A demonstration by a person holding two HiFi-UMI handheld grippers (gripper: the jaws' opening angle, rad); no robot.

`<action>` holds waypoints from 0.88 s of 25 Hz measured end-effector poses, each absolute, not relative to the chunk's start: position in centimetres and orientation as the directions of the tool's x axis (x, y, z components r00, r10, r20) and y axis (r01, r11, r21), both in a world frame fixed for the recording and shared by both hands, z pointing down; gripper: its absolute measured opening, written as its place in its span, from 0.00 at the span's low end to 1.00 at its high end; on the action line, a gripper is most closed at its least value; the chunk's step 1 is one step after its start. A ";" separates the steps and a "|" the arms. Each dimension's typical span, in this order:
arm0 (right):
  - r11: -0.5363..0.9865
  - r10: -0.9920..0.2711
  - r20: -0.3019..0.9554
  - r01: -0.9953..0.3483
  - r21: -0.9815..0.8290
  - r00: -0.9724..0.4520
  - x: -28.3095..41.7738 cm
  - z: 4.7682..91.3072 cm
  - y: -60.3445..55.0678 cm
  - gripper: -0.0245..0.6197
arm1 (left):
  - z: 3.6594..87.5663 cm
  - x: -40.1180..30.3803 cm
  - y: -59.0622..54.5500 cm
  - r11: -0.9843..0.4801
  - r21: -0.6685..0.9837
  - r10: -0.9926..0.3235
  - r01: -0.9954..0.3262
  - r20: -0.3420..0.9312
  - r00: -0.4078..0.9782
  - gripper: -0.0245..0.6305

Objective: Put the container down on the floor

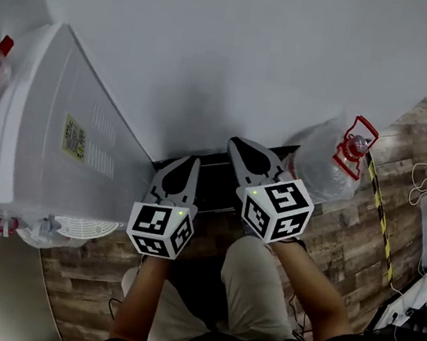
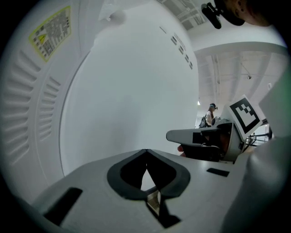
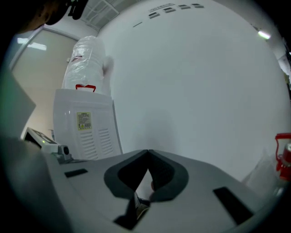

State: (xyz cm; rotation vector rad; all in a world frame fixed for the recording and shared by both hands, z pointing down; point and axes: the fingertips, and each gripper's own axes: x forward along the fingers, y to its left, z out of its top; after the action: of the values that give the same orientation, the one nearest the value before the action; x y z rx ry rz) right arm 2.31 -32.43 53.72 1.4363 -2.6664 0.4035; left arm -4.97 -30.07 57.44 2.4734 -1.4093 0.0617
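The container (image 1: 327, 168), a large clear water jug with a red cap and handle, lies against the white wall on the wood floor. Its red handle also shows at the right edge of the right gripper view (image 3: 283, 154). My right gripper (image 1: 241, 144) hangs just left of the jug and apart from it; its jaws (image 3: 148, 152) meet at the tips with nothing between them. My left gripper (image 1: 185, 163) is further left, facing the wall. Its jaws (image 2: 145, 151) are likewise shut and empty.
A white water dispenser (image 1: 52, 134) stands at the left, close to my left gripper, with a plastic-wrapped jug (image 3: 86, 59) on top. Yellow-black tape (image 1: 379, 206) and cables (image 1: 423, 177) run over the floor at the right. The person's legs (image 1: 243, 289) are below the grippers.
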 end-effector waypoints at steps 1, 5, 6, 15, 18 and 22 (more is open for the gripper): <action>0.526 -0.807 0.198 -0.829 -0.189 -0.557 2.5 52.5 -32.7 0.09 | 56.4 -4.9 -30.3 -0.473 0.227 -0.837 -0.851 0.186 0.515 0.06; 0.532 -0.801 0.199 -0.824 -0.197 -0.565 2.9 47.1 -33.5 0.09 | 51.0 -5.0 -30.7 -0.458 0.204 -0.844 -0.865 0.207 0.495 0.06; 0.536 -0.798 0.200 -0.821 -0.193 -0.568 2.8 45.6 -33.5 0.09 | 49.3 -5.2 -30.8 -0.453 0.201 -0.847 -0.869 0.207 0.489 0.06; 0.571 -0.770 0.203 -0.795 -0.204 -0.605 1.9 31.5 -33.0 0.09 | 33.8 -5.4 -30.4 -0.436 0.205 -0.854 -0.876 0.212 0.474 0.06; 0.570 -0.769 0.201 -0.793 -0.213 -0.607 1.7 27.1 -32.5 0.09 | 29.1 -5.9 -30.0 -0.434 0.209 -0.854 -0.876 0.215 0.474 0.06; 0.567 -0.767 0.208 -0.792 -0.226 -0.608 1.7 21.8 -31.7 0.09 | 23.0 -6.1 -29.3 -0.438 0.198 -0.853 -0.877 0.216 0.475 0.06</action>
State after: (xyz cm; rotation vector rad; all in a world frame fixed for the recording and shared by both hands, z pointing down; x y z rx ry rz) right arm 1.66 -31.68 21.81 1.3484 -2.7035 0.4572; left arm -6.10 -29.35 22.98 2.4440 -1.4731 0.1210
